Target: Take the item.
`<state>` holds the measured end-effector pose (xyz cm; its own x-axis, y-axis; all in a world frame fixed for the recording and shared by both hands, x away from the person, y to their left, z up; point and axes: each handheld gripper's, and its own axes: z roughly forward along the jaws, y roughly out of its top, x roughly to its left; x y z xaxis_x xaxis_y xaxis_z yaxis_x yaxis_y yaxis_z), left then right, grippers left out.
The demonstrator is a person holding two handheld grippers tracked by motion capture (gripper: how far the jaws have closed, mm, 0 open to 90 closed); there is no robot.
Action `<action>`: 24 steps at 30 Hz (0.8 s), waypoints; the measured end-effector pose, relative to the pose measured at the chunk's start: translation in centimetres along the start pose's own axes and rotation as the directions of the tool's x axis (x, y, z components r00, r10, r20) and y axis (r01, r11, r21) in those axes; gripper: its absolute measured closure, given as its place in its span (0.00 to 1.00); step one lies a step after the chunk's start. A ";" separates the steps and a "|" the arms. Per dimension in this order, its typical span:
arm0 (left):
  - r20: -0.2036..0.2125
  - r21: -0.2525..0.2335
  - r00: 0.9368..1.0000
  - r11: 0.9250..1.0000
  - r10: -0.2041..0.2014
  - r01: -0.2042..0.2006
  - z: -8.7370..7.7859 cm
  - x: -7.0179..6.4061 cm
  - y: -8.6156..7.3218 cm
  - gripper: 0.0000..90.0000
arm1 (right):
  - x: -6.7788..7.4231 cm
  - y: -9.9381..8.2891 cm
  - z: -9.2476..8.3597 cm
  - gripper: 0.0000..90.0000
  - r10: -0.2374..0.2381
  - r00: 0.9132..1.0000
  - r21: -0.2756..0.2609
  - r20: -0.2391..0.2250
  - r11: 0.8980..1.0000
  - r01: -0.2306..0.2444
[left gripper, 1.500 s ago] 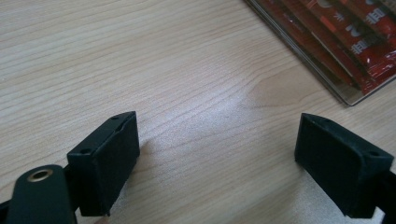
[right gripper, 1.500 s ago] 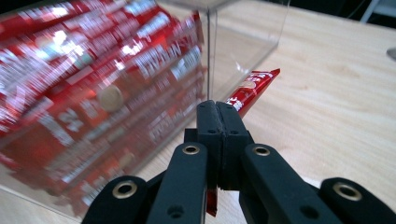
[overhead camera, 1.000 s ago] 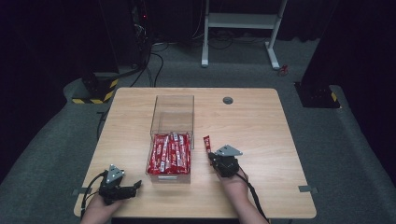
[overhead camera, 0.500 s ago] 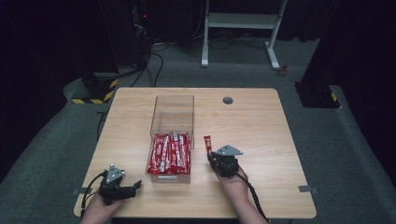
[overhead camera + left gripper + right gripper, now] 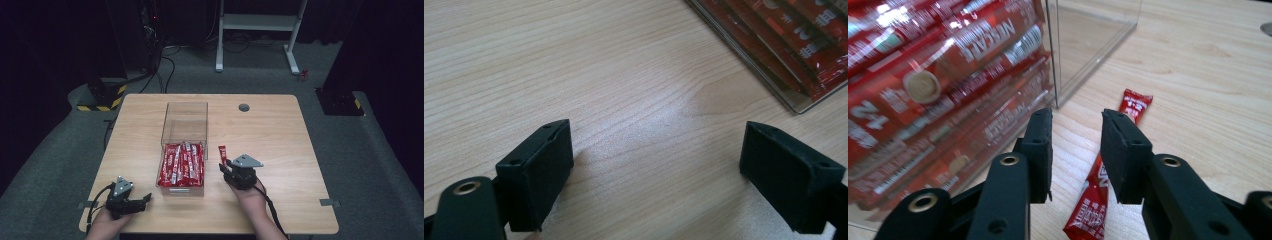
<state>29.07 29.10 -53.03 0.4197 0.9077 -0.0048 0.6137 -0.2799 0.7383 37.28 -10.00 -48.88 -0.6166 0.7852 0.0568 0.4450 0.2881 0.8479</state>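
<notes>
The right tongs [image 5: 1075, 150] are standing part-way open, their jaws having just been opening, and the red sachet [image 5: 1098, 192] is lying flat on the table [image 5: 1208, 90] beneath and between them, with neither pad pressing on it. It is resting just beside the right wall of the clear box [image 5: 184, 125], outside it, while the other red sachets [image 5: 181, 165] are packed in the box's near half. Judging from this, the person is either setting the sachet down or readying a fresh grip. To do it well, the tongs should be coming straight down over the sachet's middle, jaws square across its narrow width, staying off the box wall so that it is not nudged.

The left tongs [image 5: 674, 165] are standing wide and empty at the near left of the table, resting apart from the box.

The right gripper view is showing what the high view cannot: the gap between pads and wrapper, the print on the packed sachets, and how close the box corner [image 5: 1055, 102] is sitting to the loose one. The high view is giving the layout instead: the right tongs [image 5: 226, 167] over the sachet's near end, its far end [image 5: 222, 150] poking out beyond them, and the box's far half standing empty. The left gripper view is catching one near corner of the box [image 5: 796, 105].
</notes>
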 end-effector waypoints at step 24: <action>0.002 0.003 1.000 1.000 0.001 -0.001 -0.1 0.1 0.0 0.16 | -0.1 2.2 -1.8 0.47 -0.005 1.000 -0.044 0.004 0.999 0.005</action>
<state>29.07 29.20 -53.00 0.4215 0.9068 -0.0058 0.6155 -0.2814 0.7362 37.18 -10.46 -46.09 -0.6160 0.7862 0.0503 0.4128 0.2678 0.8706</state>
